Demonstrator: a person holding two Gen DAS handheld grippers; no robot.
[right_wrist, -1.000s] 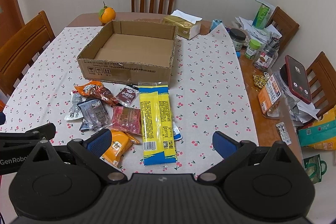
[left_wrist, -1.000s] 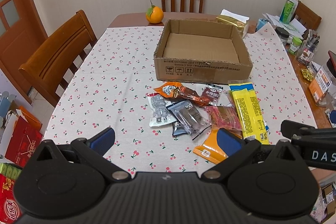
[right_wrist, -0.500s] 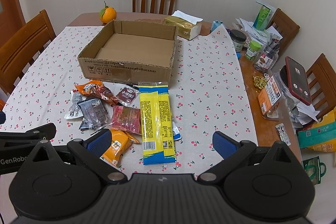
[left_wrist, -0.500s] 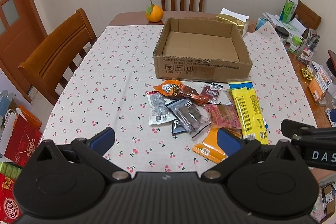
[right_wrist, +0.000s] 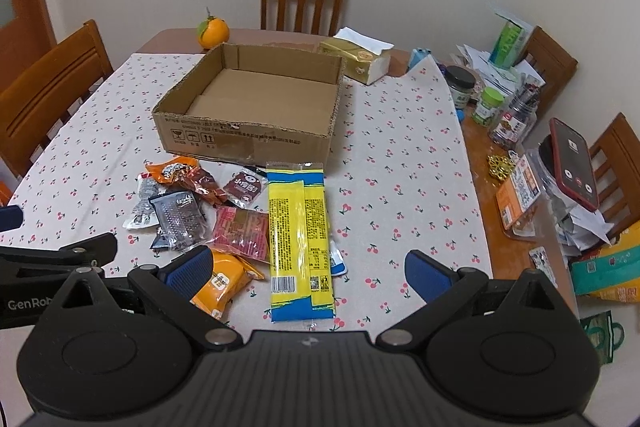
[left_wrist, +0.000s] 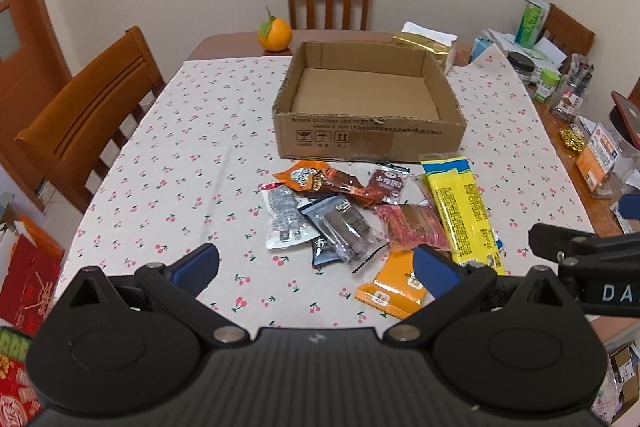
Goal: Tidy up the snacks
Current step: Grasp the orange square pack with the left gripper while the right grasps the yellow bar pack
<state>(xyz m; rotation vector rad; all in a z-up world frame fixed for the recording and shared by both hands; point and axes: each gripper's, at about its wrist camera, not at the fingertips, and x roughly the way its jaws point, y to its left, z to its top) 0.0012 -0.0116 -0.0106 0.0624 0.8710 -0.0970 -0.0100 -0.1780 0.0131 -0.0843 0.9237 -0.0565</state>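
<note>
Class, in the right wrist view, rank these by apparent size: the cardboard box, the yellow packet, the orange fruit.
1. cardboard box
2. yellow packet, though it lies nearer the camera
3. orange fruit, farthest away

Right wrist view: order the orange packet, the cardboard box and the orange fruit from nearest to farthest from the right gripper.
1. Orange packet, just by the right gripper's left fingertip, at the near edge of the pile.
2. Cardboard box, mid-table, beyond the snacks.
3. Orange fruit, at the far table edge, left of the box's back corner.
</note>
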